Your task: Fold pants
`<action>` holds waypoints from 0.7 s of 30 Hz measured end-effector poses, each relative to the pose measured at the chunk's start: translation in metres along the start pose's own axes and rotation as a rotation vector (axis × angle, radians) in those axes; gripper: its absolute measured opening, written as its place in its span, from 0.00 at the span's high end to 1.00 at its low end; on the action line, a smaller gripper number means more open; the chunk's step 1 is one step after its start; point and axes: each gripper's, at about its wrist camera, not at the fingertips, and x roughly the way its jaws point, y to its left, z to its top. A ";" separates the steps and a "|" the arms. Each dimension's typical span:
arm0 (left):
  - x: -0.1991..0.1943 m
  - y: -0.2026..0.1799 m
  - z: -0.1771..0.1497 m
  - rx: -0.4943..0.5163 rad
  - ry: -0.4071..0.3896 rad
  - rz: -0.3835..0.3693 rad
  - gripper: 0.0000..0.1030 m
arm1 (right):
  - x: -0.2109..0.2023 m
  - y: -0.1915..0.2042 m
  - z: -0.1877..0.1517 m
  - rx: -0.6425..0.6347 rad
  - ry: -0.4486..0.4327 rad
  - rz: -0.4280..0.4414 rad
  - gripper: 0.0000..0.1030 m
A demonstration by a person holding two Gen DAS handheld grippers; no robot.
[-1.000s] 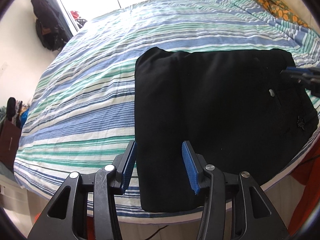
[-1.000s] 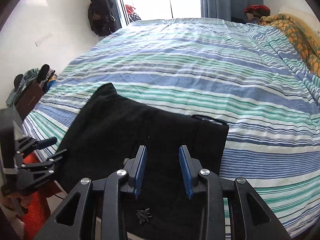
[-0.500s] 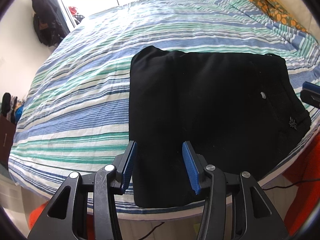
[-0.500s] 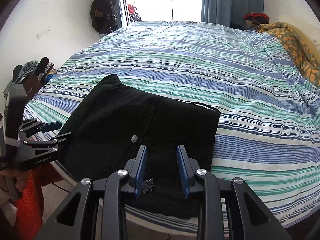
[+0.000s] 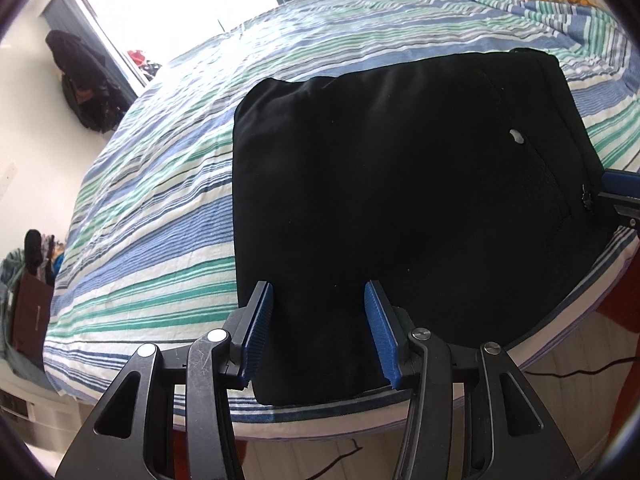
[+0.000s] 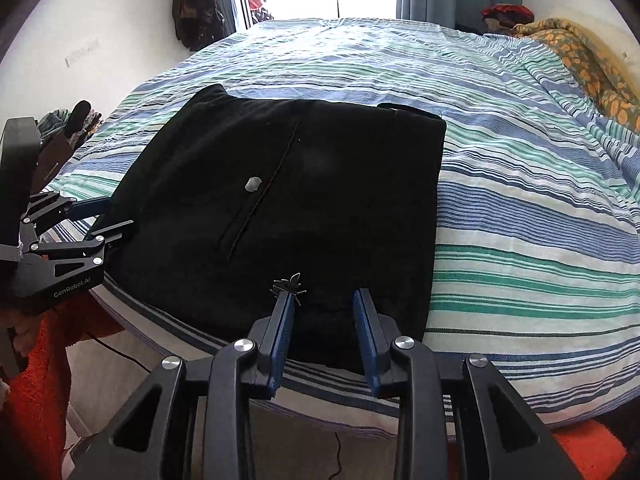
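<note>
The black pants (image 5: pixel 400 200) lie folded into a flat rectangle near the front edge of the striped bed (image 5: pixel 160 208). My left gripper (image 5: pixel 318 286) hangs open over the near left corner of the pants, pads apart with nothing pinched. It also shows in the right wrist view as the left gripper (image 6: pixel 118 213), at the pants' left side. My right gripper (image 6: pixel 324 294) is open above the near right part of the pants (image 6: pixel 300 200), beside a small dark ornament (image 6: pixel 289 285). The right gripper (image 5: pixel 606 190) peeks in at the right edge of the left wrist view.
A white speck of fluff (image 6: pixel 253 184) sits on the pants. An orange patterned blanket (image 6: pixel 580 52) lies at the bed's far right. Dark clothes (image 6: pixel 200 4) hang by the window. Below the bed's edge are an orange-red cloth (image 6: pixel 36 380) and a cable (image 6: pixel 120 354).
Both grippers have drawn back toward the bed's near edge, so more of the pants shows in each view. The pants lie as before. The jaws keep the same gaps.
</note>
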 end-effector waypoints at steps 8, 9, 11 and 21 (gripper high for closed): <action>-0.010 0.086 -0.005 -0.292 -0.021 -0.156 0.20 | -0.023 -0.050 -0.006 0.256 -0.105 0.161 0.44; -0.002 0.096 -0.008 -0.335 0.005 -0.210 0.20 | -0.018 -0.057 -0.006 0.289 -0.088 0.167 0.42; 0.014 0.110 -0.014 -0.415 0.052 -0.331 0.20 | -0.010 -0.072 -0.006 0.378 -0.087 0.203 0.42; 0.033 0.083 -0.013 -0.360 0.094 -0.492 0.12 | 0.028 -0.096 -0.014 0.578 -0.003 0.403 0.31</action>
